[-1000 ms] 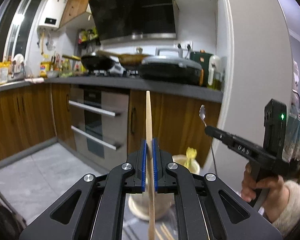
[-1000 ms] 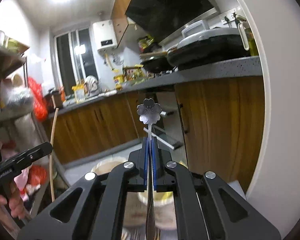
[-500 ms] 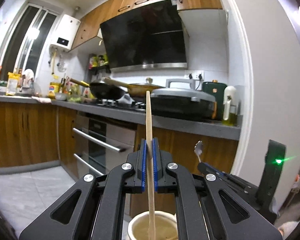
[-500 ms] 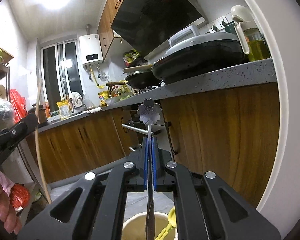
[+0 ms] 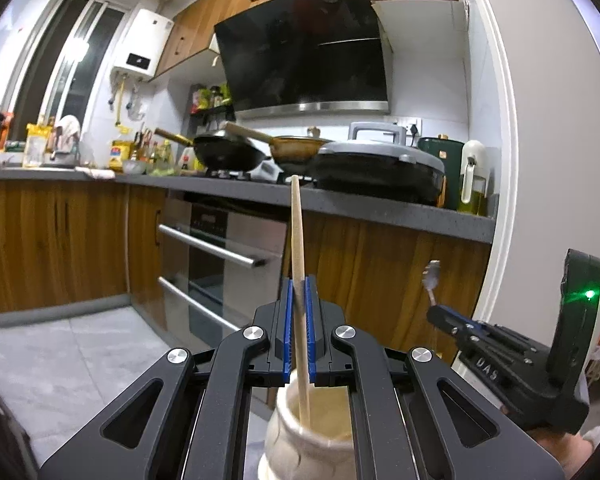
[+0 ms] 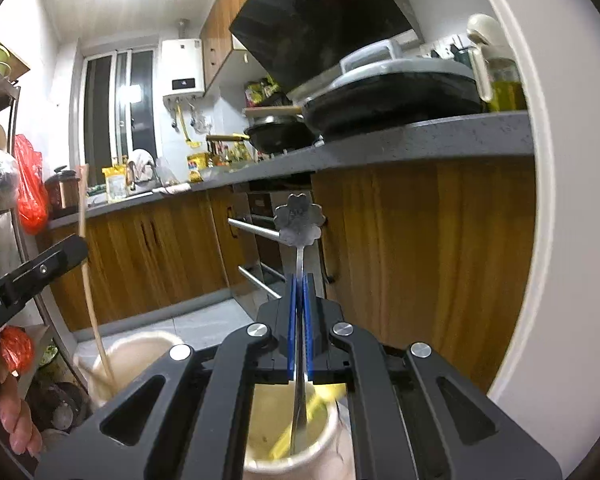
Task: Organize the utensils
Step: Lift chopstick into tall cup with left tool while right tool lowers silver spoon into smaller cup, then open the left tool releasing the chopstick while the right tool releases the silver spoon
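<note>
My left gripper (image 5: pixel 299 294) is shut on a wooden chopstick (image 5: pixel 297 232) that stands upright, its lower end inside a cream ceramic jar (image 5: pixel 300 436). My right gripper (image 6: pixel 299 292) is shut on a metal spoon with a flower-shaped handle end (image 6: pixel 299 222); its lower end dips into a second cream jar (image 6: pixel 296 452) that also holds a yellow utensil (image 6: pixel 320 398). The left gripper (image 6: pixel 32 272) with the chopstick (image 6: pixel 90 300) and its jar (image 6: pixel 136 356) shows at the left of the right wrist view. The right gripper (image 5: pixel 496 356) shows at the right of the left wrist view.
A dark kitchen counter (image 5: pixel 340 200) with pans, a griddle and bottles runs behind, over wooden cabinets and an oven (image 5: pixel 220 264). A white wall (image 5: pixel 540 160) is at the right. A shelf with red bags (image 6: pixel 28 192) stands at the left. The floor (image 5: pixel 60 360) is grey tile.
Both grippers have come down and tilted up. The chopstick's lower end and the spoon's lower end now sit deeper in their jars, and both jars appear closer.
</note>
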A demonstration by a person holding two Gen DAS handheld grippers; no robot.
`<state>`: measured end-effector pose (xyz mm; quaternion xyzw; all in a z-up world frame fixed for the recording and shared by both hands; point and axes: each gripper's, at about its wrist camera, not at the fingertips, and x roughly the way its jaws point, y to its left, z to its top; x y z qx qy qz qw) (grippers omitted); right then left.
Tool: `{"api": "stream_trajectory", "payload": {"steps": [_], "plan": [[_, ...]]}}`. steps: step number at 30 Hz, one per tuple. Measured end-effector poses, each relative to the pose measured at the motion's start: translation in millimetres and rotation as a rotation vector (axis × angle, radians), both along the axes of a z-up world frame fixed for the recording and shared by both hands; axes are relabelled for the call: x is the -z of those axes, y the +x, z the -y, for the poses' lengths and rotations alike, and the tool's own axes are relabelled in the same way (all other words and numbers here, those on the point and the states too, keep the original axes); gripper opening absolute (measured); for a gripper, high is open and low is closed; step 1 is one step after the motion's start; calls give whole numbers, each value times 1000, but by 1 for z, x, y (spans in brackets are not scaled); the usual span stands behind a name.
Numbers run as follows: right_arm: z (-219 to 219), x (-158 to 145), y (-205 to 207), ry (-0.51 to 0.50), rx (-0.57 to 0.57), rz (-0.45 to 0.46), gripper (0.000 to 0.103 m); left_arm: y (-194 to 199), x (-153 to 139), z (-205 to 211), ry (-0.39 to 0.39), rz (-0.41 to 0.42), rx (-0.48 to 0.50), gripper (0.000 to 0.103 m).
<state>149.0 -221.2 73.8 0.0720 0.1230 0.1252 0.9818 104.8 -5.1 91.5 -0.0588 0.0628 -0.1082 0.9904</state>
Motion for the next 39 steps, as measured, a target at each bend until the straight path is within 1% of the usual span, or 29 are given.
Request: {"api": "stream_trajectory", "payload": {"steps": [2, 4, 6, 10, 16, 20, 26, 31, 35, 36, 37, 38, 39], "plan": [[2, 4, -5, 1, 11, -13, 3, -7, 6, 0, -1, -9, 0, 7], [4, 8, -8, 14, 2, -26, 3, -11, 12, 2, 13, -24, 6, 7], [5, 13, -13, 19, -3, -32, 3, -15, 16, 7, 42, -28, 8, 7], [2, 17, -17, -14, 0, -44, 3, -18, 26, 18, 107, -48, 19, 7], [8, 24, -18, 6, -6, -85, 3, -17, 34, 18, 120, -90, 29, 7], [11, 25, -17, 19, -13, -87, 3, -14, 41, 18, 146, -120, 18, 7], [13, 29, -17, 11, -10, -84, 4, -12, 43, 13, 130, -143, 16, 7], [14, 30, -15, 12, -4, -87, 4, -11, 43, 15, 152, -145, 4, 7], [15, 30, -15, 17, -5, -87, 4, -11, 43, 16, 148, -147, 9, 7], [14, 30, -15, 16, -6, -88, 4, -11, 43, 15, 147, -147, 8, 7], [14, 29, -15, 15, -6, -87, 4, -11, 43, 15, 141, -147, 9, 10], [14, 29, -15, 16, -6, -88, 6, -11, 43, 14, 135, -148, 11, 12], [14, 29, -15, 18, -5, -88, 11, -10, 42, 16, 131, -147, 12, 16]]}}
